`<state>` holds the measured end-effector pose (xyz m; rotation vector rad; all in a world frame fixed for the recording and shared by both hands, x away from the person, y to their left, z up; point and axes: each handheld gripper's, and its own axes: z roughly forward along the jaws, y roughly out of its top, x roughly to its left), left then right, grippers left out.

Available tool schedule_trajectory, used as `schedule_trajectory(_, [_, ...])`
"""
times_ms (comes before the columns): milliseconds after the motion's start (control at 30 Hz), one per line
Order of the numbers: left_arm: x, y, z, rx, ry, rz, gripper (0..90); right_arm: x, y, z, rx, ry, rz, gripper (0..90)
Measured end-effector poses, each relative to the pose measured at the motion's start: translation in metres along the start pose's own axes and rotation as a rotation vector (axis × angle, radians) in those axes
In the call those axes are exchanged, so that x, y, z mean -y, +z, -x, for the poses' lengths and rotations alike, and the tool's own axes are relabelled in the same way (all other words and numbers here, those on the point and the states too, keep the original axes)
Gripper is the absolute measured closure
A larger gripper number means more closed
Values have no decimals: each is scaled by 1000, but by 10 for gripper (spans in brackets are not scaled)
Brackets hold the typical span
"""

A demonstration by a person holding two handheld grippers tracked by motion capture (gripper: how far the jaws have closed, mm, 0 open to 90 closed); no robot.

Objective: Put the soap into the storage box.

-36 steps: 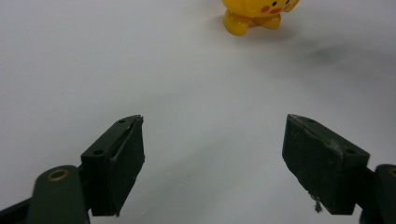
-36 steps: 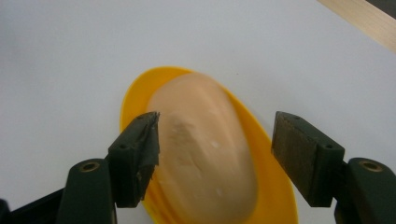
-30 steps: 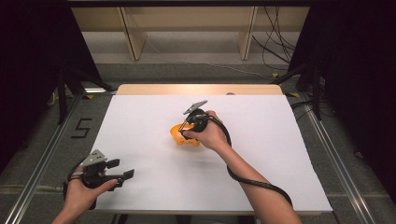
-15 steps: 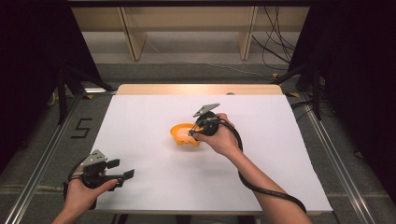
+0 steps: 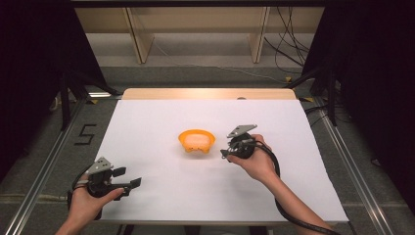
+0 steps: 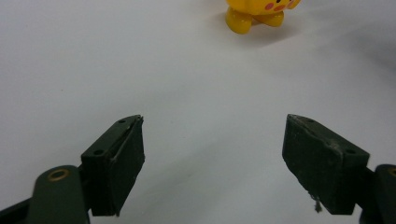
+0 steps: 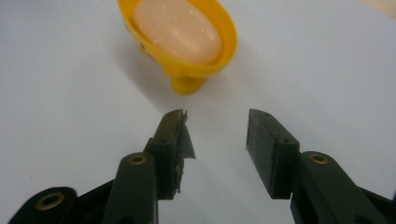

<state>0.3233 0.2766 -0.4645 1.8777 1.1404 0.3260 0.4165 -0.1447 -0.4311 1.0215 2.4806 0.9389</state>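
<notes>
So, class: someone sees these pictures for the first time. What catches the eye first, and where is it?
The yellow dish at the middle of the white table, with a pale pink soap bar lying in it. Next, the right gripper just beside the dish, jaws empty, and the left gripper at the table's near left corner, jaws wide apart.

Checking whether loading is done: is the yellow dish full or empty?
Full: a pale peach soap bar lies inside the yellow dish.

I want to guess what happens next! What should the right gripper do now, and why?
Probably draw the right gripper back to rest: the soap bar already lies in its yellow dish, and the jaws have just been closing on nothing.
</notes>
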Motion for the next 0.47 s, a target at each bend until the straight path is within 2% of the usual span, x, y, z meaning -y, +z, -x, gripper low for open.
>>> schedule_trajectory(33, [0,0,0,1,1,-3,205,5,-1,-1,0,13,-5,598])
schedule_trajectory(67, [0,0,0,0,3,-7,205,10,-2,0,-2,6,8,605])
schedule_trajectory(167, [0,0,0,1,5,-8,205,25,-6,-4,-14,31,-16,622])
schedule_trajectory(233, [0,0,0,1,9,-8,205,28,-5,-5,-10,36,5,622])
schedule_trajectory(267, [0,0,0,2,-4,-6,206,33,-6,-5,-21,33,-14,621])
schedule_trajectory(300, [1,0,0,1,-2,-9,206,35,-5,-4,-20,16,-7,618])
schedule_trajectory(467, [1,0,0,4,-3,-6,207,38,-4,-5,-26,44,-17,605])
